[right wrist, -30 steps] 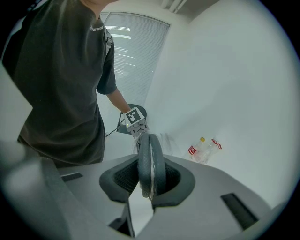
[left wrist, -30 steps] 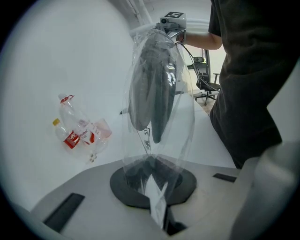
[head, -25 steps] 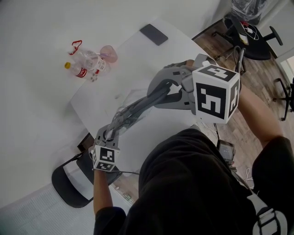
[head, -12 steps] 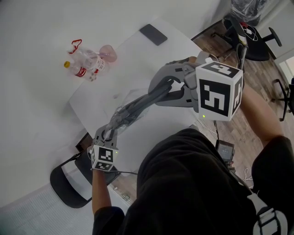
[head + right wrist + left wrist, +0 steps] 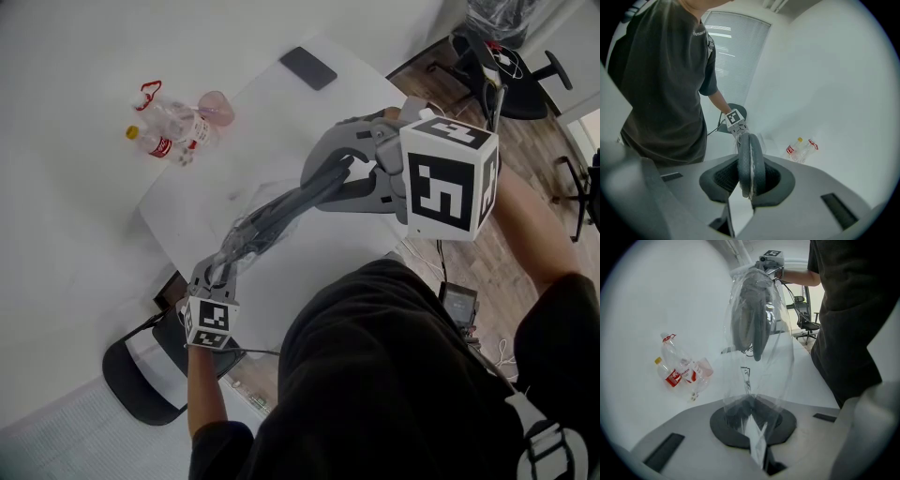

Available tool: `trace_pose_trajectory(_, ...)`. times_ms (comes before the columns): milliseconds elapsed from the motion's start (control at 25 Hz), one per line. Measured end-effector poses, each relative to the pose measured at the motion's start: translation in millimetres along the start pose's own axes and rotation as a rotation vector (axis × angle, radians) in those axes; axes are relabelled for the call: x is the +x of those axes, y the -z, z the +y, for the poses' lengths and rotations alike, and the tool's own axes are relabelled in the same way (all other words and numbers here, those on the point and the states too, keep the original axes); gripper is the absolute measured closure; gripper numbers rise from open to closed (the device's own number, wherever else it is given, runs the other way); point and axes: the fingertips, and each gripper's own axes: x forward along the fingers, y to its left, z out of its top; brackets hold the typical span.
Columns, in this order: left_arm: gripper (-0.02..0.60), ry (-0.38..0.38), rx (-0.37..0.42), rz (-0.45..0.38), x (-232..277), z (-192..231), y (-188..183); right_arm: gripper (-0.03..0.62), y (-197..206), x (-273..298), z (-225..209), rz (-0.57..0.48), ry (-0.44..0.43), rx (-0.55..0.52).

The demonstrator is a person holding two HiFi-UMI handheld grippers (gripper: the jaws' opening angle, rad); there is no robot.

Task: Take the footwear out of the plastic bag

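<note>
L gripper (image 5: 757, 446) is clenched on the crinkled end of a thin, clear plastic bag (image 5: 761, 376). R gripper (image 5: 749, 187) grasps flat, dark grey footwear (image 5: 750, 159), soles pressed together. Footwear sits inside the taut bag btwn both grippers, over a smooth white table (image 5: 281, 103).

White table (image 5: 281, 122) mid-frame. Wood floor (image 5: 542, 142) at 2 o'clock w/ black office chair (image 5: 516, 80) at 1. 2nd black chair (image 5: 136, 375) at 8. Window blinds (image 5: 736, 51) lit bright, walls white.
</note>
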Motion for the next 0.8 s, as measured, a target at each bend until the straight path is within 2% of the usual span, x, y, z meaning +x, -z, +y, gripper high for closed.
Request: trace_pose_trajectory(800,0.558,-0.008,0.002,0.012,0.3,1.9,8.2,0.514,0.9,-10.3,-0.5,0.007,0.004,-0.012)
